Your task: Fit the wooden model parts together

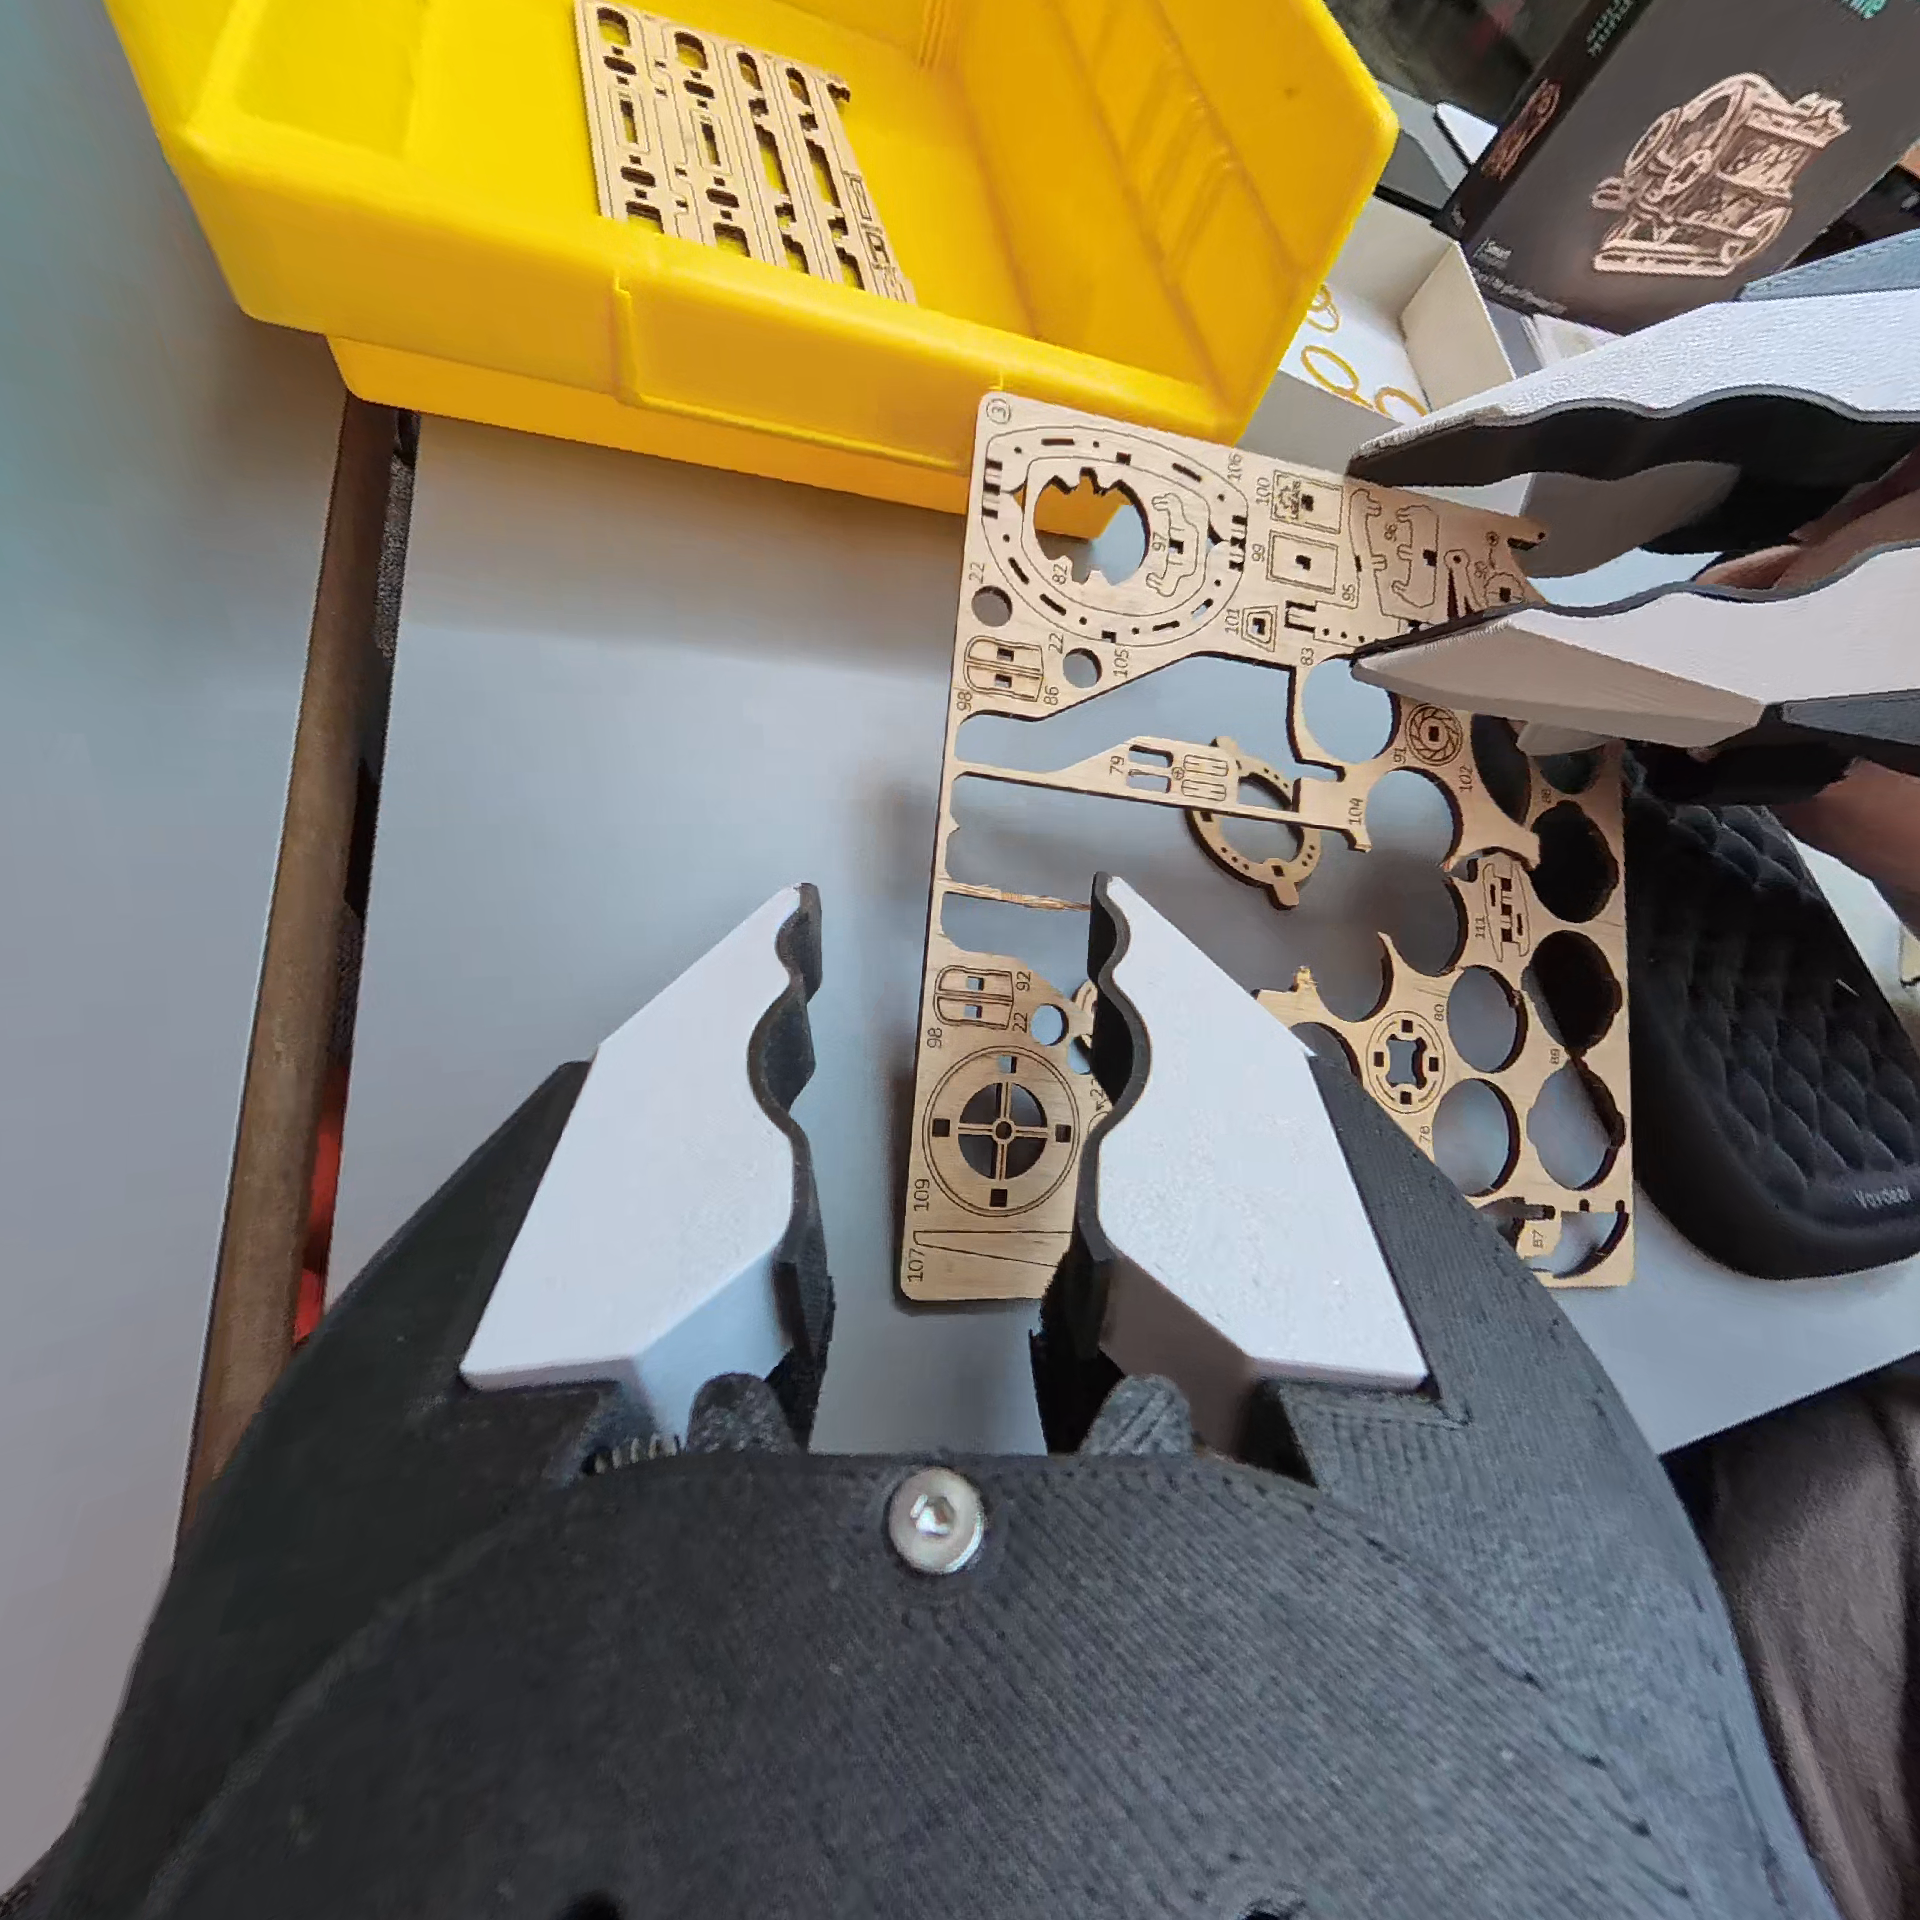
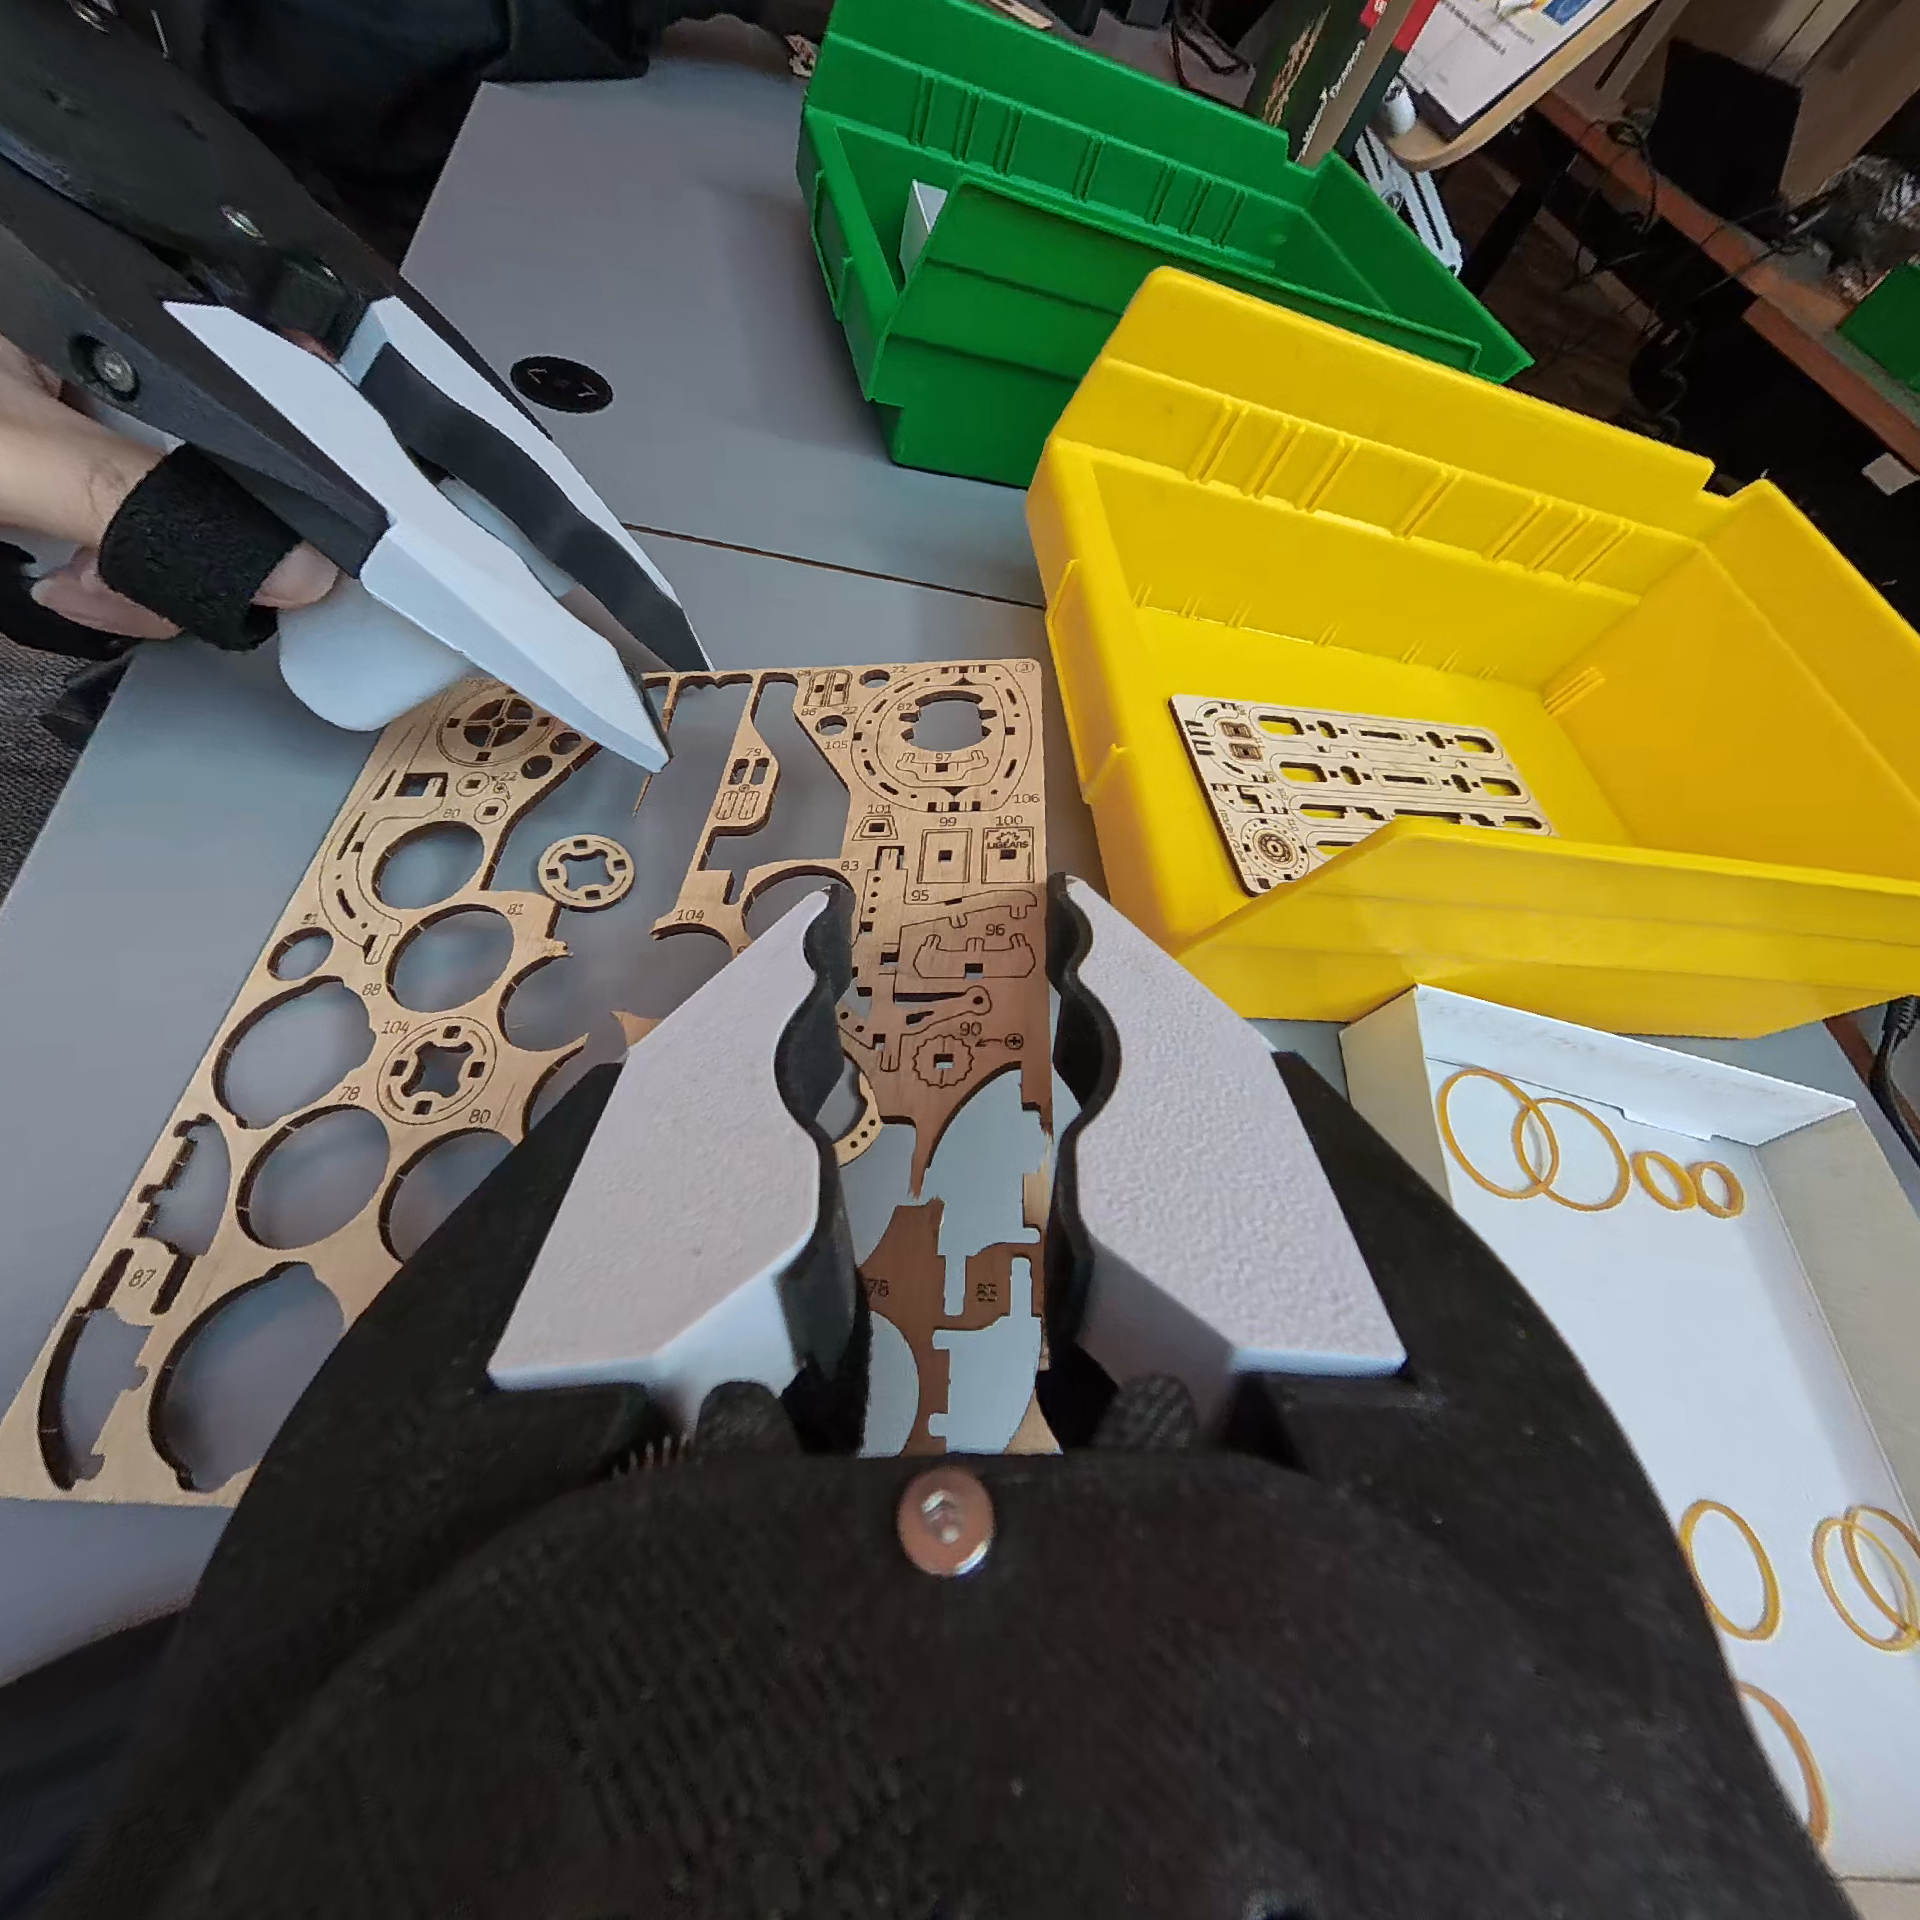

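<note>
A laser-cut wooden parts sheet [image 1: 1049, 1174] [image 2: 312, 1049] lies on the grey table, with many pieces punched out. A loose wooden ring part [image 2: 587, 871] rests on the table inside one cut-out; in the left wrist view it [image 1: 1236, 844] sits partly under a sheet strip. My left gripper [image 1: 956, 891] is open and empty, its right finger over the sheet's near-left edge; in the right wrist view it [image 2: 681, 717] points down at the sheet's far side. My right gripper [image 2: 945, 894] [image 1: 1361, 561] is open, with the sheet's edge between its fingers.
A yellow bin [image 1: 935, 343] [image 2: 1558, 935] beyond the sheet holds a second wooden sheet [image 1: 727, 156] [image 2: 1351, 779]. A green bin [image 2: 1039, 260] stands behind it. A white tray [image 2: 1662, 1351] holds yellow rubber bands [image 2: 1527, 1143]. The kit box [image 1: 1662, 156] and a black padded object [image 1: 1766, 1039] sit nearby.
</note>
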